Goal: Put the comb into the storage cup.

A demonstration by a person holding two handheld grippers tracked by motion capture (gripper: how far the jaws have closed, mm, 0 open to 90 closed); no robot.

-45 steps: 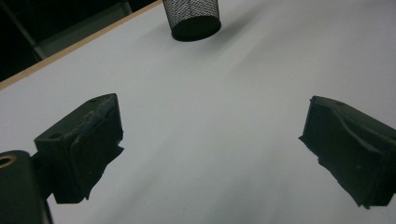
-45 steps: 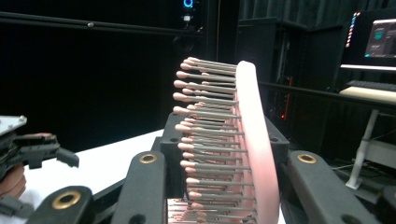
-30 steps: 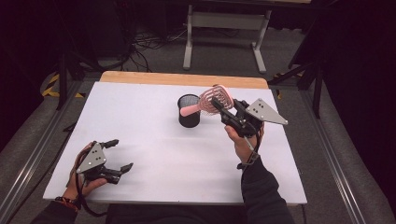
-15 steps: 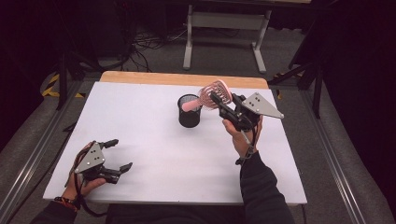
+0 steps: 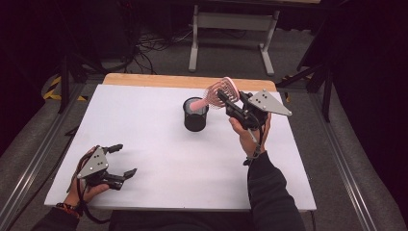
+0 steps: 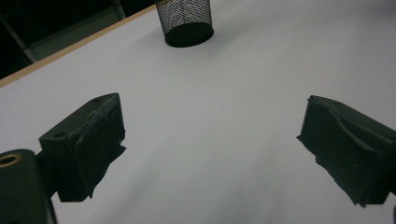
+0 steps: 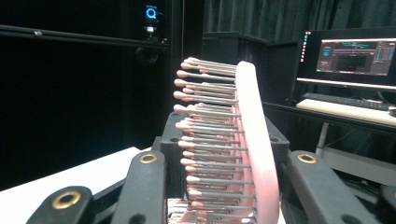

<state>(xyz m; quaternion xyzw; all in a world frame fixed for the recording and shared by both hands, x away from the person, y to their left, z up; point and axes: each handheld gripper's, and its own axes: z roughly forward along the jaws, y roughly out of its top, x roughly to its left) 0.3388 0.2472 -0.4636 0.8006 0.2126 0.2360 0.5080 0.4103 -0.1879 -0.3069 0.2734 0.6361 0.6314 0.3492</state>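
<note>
Because we want the handle to drop into the cup (image 5: 196, 114), our right gripper (image 5: 230, 102) clamps the pink hairbrush (image 5: 219, 92) tilted over it, while our left gripper (image 5: 120, 160) rests open on the surface (image 5: 159, 144).

no legible text, monitor (image 7: 353, 57) writing (too small)

**What we cannot make out**

In the right gripper view, the pink hairbrush (image 7: 247, 154) is cut off at the bottom edge, so we cannot see its handle there. In the high view, the handle's lower end is hidden inside the black mesh cup (image 5: 196, 118). In the left gripper view, the cup's rim is cut off by the top edge, and the left gripper (image 6: 210, 154) loses its right jaw at the picture's edge.
</note>
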